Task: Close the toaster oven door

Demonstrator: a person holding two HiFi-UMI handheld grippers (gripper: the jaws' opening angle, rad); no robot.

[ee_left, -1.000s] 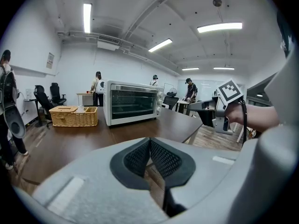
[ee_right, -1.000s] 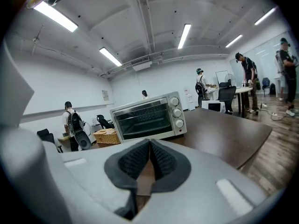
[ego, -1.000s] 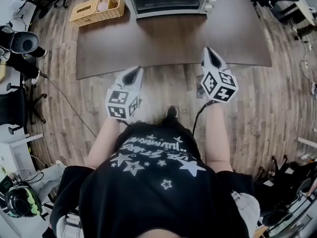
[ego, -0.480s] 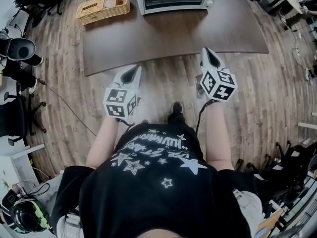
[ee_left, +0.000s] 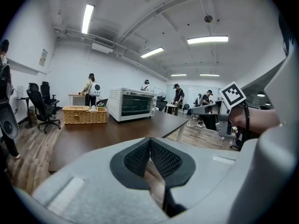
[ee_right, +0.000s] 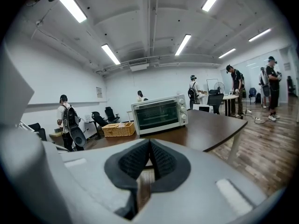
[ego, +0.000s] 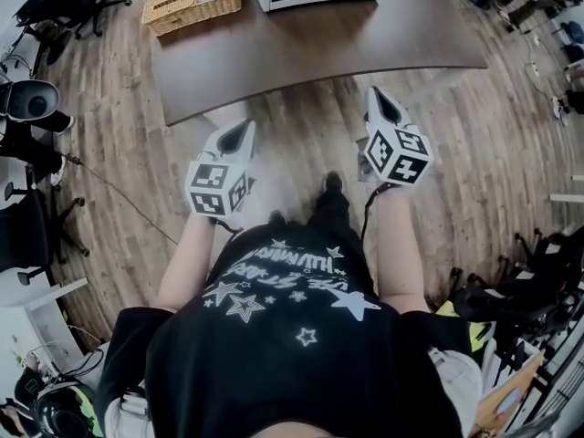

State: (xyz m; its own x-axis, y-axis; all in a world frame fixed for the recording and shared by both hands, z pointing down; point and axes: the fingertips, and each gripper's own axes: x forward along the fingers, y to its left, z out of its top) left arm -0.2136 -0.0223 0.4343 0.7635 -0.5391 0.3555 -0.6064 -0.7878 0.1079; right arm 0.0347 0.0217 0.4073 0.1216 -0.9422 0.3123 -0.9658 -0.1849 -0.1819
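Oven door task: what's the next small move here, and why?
Probably nothing more at the oven: just lower both grippers to rest. The door of the toaster oven looks flush shut in the right gripper view. The left gripper and right gripper are shut on nothing, over the floor, short of the table.
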